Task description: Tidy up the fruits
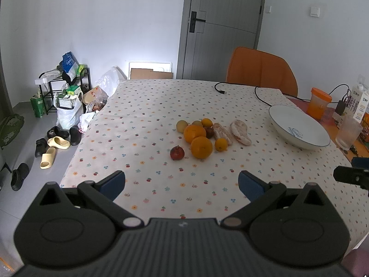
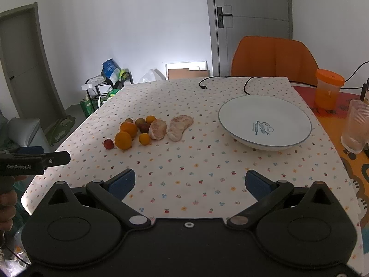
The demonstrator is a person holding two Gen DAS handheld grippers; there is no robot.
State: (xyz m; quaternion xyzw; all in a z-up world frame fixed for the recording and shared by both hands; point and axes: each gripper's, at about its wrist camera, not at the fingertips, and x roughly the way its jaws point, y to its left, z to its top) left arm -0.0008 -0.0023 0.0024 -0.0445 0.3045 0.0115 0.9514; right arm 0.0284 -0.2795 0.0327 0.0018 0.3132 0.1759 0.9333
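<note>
A pile of fruit lies mid-table: two large oranges (image 1: pixel 201 147) (image 2: pixel 123 140), small yellow citrus (image 1: pixel 221 144), a small red apple (image 1: pixel 177 152) (image 2: pixel 108 143), and two peeled pomelo pieces (image 1: pixel 241 132) (image 2: pixel 179 127). A white bowl (image 1: pixel 299 129) (image 2: pixel 286 113) stands empty to the right of the fruit. My left gripper (image 1: pixel 182 183) is open and empty above the near table edge. My right gripper (image 2: pixel 190 184) is open and empty, also short of the fruit. The left gripper's side shows at the left of the right wrist view (image 2: pixel 34 160).
The table has a floral cloth (image 1: pixel 150 115). A black cable (image 1: pixel 258 92), an orange cup (image 2: pixel 328 87), a clear glass (image 2: pixel 356 127) and a milk carton (image 1: pixel 358 101) are at the right. An orange chair (image 2: pixel 274 57) stands behind. Shoes and bags lie on the floor at left (image 1: pixel 55 138).
</note>
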